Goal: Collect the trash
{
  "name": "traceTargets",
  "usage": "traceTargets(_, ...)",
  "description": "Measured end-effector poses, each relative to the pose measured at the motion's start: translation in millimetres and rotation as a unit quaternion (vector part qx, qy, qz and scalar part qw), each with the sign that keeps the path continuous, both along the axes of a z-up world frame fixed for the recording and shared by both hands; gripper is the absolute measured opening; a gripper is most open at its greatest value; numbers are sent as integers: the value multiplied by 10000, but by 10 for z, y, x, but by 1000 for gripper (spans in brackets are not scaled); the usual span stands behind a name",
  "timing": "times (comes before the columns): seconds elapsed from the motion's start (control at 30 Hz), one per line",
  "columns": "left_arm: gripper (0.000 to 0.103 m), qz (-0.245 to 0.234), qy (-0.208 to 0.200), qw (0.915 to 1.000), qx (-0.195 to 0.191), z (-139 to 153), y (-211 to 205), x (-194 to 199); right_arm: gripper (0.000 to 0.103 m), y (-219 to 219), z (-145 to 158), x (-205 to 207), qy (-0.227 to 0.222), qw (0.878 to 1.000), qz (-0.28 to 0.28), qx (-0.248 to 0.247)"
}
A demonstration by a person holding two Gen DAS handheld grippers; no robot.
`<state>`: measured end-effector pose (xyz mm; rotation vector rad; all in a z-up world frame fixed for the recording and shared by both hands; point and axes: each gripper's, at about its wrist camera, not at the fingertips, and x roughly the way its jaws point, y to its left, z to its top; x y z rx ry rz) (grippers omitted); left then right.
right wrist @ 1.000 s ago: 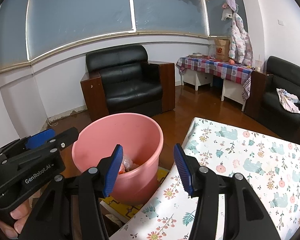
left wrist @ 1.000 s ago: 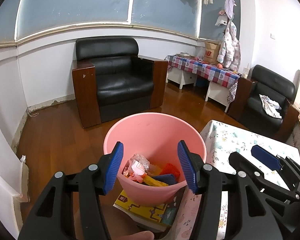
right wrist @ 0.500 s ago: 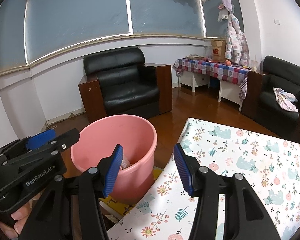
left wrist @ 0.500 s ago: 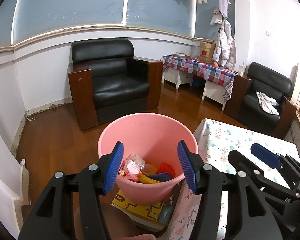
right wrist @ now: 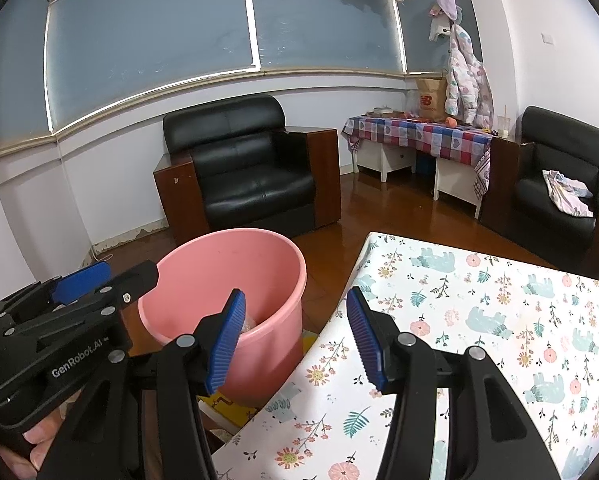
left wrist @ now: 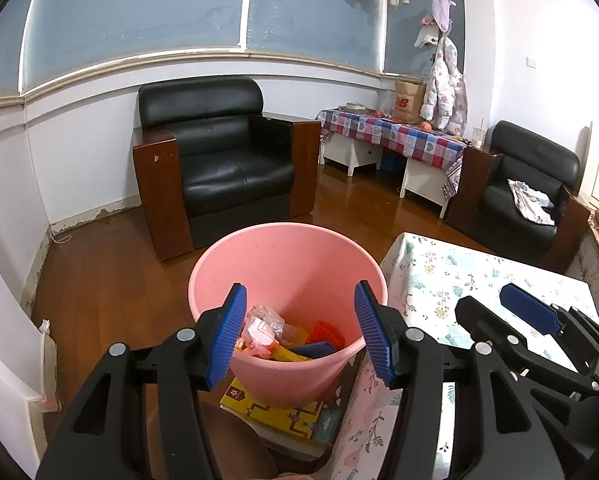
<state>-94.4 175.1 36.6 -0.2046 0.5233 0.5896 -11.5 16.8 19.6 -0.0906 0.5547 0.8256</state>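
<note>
Pink bucket [left wrist: 287,264], left of flowered table [right wrist: 499,320], was filled with wrappers [left wrist: 263,328]. Left gripper [left wrist: 301,336] and right gripper [right wrist: 295,338] were held open, empty.

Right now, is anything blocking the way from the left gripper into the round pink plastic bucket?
Nothing visible does. The left gripper is open and empty above the pink plastic bucket, whose mouth is uncovered, with trash at the bottom.

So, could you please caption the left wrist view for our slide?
Open left gripper above a pink bin holding wrappers, beside a floral tablecloth.
</note>
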Motion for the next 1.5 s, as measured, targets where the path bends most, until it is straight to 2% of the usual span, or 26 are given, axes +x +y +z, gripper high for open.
traceTargets(1.5,57,-24,42,10000,-18,-67,-85,12,52,2,-8,19,39,10000,-6,-22)
